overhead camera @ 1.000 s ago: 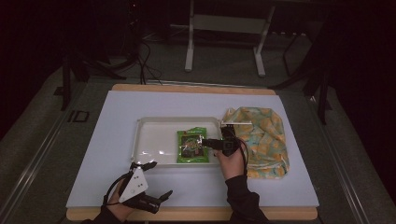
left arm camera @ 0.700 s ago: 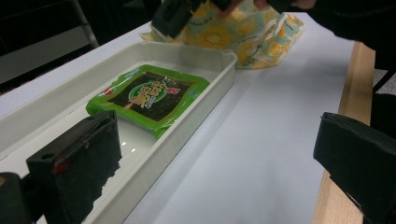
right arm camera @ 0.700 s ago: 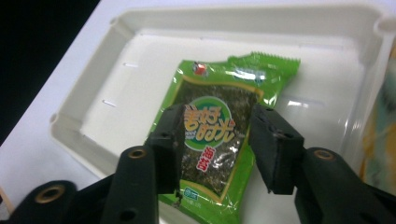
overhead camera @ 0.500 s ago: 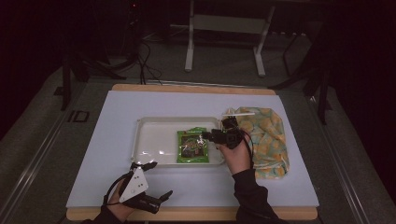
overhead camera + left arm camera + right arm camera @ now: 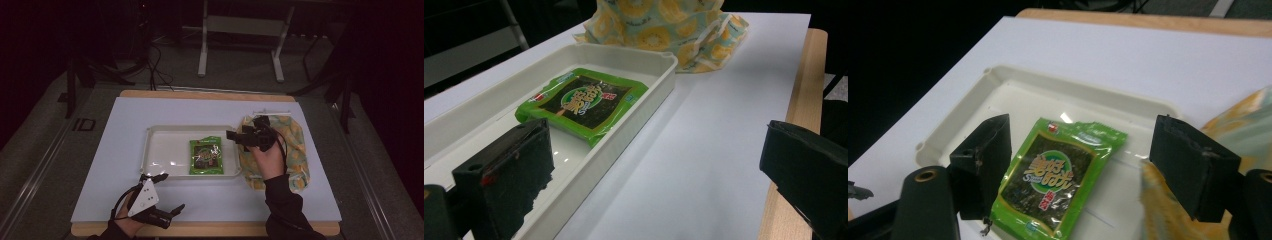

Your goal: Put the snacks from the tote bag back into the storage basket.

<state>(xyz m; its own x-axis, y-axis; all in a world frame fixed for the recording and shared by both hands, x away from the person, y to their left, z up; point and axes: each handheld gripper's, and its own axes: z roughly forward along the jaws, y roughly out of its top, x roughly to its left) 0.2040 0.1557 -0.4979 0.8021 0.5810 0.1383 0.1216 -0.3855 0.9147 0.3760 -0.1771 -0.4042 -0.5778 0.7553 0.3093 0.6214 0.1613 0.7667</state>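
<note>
A green snack packet (image 5: 206, 156) lay flat in the white tray (image 5: 165, 150), toward its 3 o'clock end, on the bench (image 5: 320, 210). The right gripper (image 5: 239, 136) was held above the tray's 3 o'clock rim, jaws wide and empty, beside a yellow patterned bag (image 5: 290, 150). The left gripper (image 5: 172, 212) rested wide open near the 6 o'clock edge. Judged from this, the packet had been placed; next, probably another item from the bag.
</note>
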